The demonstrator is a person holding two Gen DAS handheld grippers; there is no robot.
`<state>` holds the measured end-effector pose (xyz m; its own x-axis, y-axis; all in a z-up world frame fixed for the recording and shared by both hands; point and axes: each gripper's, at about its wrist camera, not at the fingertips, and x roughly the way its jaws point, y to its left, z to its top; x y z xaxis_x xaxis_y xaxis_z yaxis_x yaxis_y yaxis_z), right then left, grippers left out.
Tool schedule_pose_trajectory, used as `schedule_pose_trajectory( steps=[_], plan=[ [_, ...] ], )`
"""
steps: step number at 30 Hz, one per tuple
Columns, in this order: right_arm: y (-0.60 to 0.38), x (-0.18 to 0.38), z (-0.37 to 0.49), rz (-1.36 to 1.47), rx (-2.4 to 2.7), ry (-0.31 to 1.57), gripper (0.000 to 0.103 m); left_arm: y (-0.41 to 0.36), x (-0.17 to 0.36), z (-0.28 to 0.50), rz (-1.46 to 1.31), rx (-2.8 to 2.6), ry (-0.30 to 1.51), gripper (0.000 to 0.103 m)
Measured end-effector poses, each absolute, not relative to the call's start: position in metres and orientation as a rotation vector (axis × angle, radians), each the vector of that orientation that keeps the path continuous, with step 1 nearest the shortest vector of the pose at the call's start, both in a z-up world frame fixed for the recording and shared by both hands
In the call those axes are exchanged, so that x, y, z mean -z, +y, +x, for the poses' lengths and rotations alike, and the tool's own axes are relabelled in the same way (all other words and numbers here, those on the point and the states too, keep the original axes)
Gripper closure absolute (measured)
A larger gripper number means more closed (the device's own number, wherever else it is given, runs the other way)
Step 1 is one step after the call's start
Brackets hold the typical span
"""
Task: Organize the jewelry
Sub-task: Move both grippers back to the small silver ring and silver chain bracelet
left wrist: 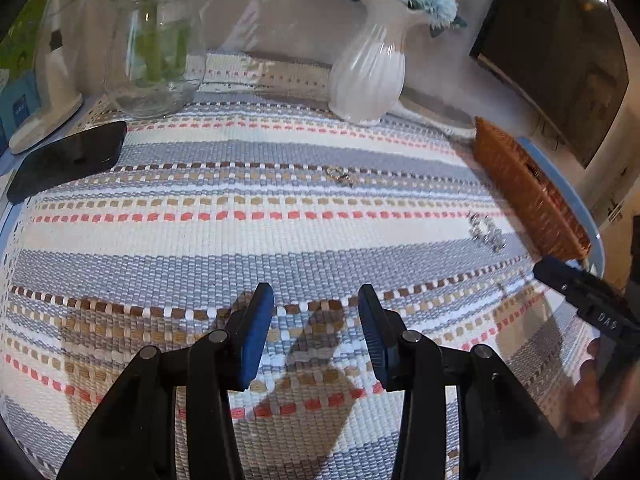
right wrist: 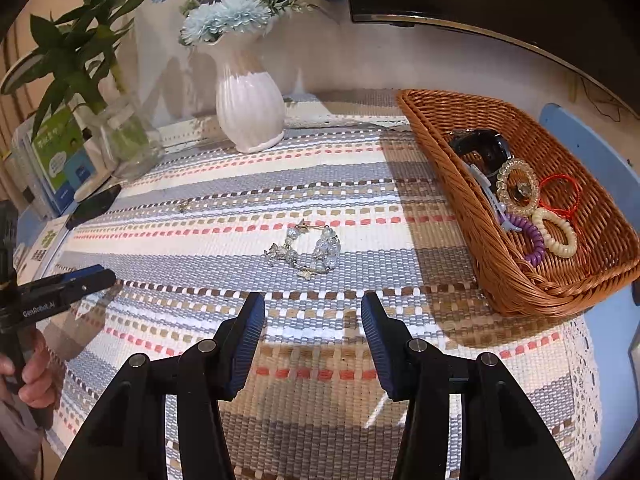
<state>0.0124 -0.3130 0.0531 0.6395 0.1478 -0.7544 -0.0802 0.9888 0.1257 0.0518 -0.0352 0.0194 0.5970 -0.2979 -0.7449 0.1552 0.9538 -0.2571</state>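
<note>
Both tongs hang over the striped woven cloth [right wrist: 224,184] with nothing in them. The left gripper [left wrist: 316,336] has its blue pads spread apart over bare cloth, and the right gripper [right wrist: 313,340] stands just as parted, its jaws empty too; no earlier picture lets me say more of them than that. Ahead of the right gripper, out in the open on the cloth, lies a beaded bracelet [right wrist: 306,249] of clear, glittery beads on a gold-coloured wire, apart from the pads and touched by neither tool. Farther off toward the vases a small gold-coloured piece [right wrist: 183,205] lies by itself; it is too small to name surely. To the right, a brown wicker basket [right wrist: 440,168] sits at the edge of the cloth, and in it I can see a black watch [right wrist: 480,148], a clear coil hair tie [right wrist: 518,190], a cream coil hair tie [right wrist: 557,232], a purple coil hair tie [right wrist: 530,236], a red string loop [right wrist: 562,192] and a pale hair clip [right wrist: 490,196]. At the back stand a white ribbed vase [right wrist: 249,108] of blue and white flowers and a glass vase [left wrist: 154,48] with green stems, and a dark phone [left wrist: 68,160] lies flat near the glass one. A dark screen [right wrist: 500,0] fills the wall behind the basket.
</note>
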Motion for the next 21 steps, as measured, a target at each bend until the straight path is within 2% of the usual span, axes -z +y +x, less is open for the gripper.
schedule_pose_trajectory(
  steps=[21],
  plan=[
    [-0.306,-0.048,0.013,0.023,-0.104,0.876,0.052,-0.046,-0.017,0.052,-0.103,0.240,0.924,0.059]
  ],
)
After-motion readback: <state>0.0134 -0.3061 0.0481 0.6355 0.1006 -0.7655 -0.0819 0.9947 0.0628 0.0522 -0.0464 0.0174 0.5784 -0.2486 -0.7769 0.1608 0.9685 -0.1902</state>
